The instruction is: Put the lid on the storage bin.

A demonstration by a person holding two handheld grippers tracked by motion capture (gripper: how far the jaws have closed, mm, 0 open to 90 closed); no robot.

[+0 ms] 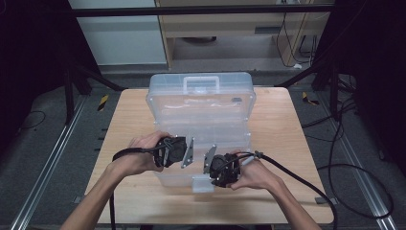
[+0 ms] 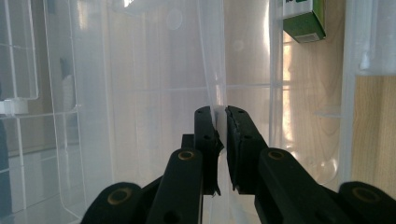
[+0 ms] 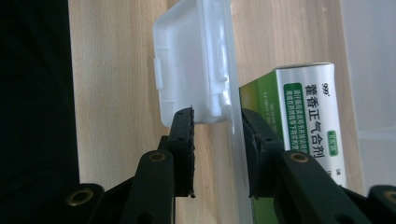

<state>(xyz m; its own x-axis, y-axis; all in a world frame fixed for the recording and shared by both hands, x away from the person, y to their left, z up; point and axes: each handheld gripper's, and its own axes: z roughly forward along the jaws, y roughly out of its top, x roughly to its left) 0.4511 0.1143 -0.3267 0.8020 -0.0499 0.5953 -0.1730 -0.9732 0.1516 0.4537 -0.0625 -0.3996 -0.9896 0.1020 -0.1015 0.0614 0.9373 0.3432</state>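
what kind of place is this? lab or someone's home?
Likely a lab data-collection station: a lone wooden table on grey floor, dark metal frame overhead, floor rails, loose cables beside it.

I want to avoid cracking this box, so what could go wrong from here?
1. The left tool pinches a thin clear wall of the plastic box; pulling hard might flex or crack it.
2. The right tool straddles the box edge beside the white latch, jaws not closed on it; it could slip off.
3. The green carton inside could slide if the box tilts.
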